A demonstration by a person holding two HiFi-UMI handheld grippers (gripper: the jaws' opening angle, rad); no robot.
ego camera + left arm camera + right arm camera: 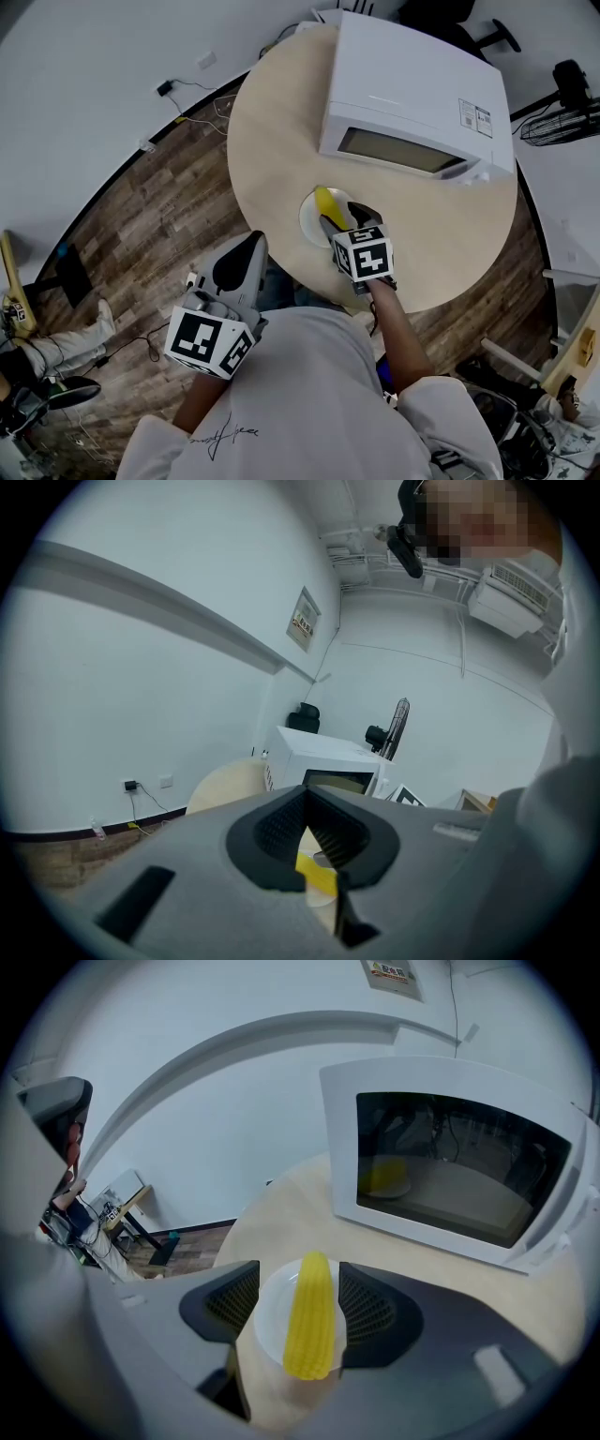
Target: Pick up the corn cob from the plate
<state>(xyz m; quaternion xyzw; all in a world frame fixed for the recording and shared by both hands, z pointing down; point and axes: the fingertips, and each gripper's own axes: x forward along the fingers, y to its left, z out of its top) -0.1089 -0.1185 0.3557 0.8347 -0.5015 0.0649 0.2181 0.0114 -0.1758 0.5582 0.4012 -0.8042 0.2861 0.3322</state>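
A ridged yellow corn cob lies on a small round white plate on the pale wooden round tabletop. The right hand-held gripper straddles the cob with its jaws wide apart, not clamping it. The left hand-held gripper is held beside the tabletop, jaws together and empty.

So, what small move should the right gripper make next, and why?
Probably close the jaws on the corn cob, perhaps after easing a little lower. The right gripper is open, its pads stand either side of the cob, and the cob lies on the plate.
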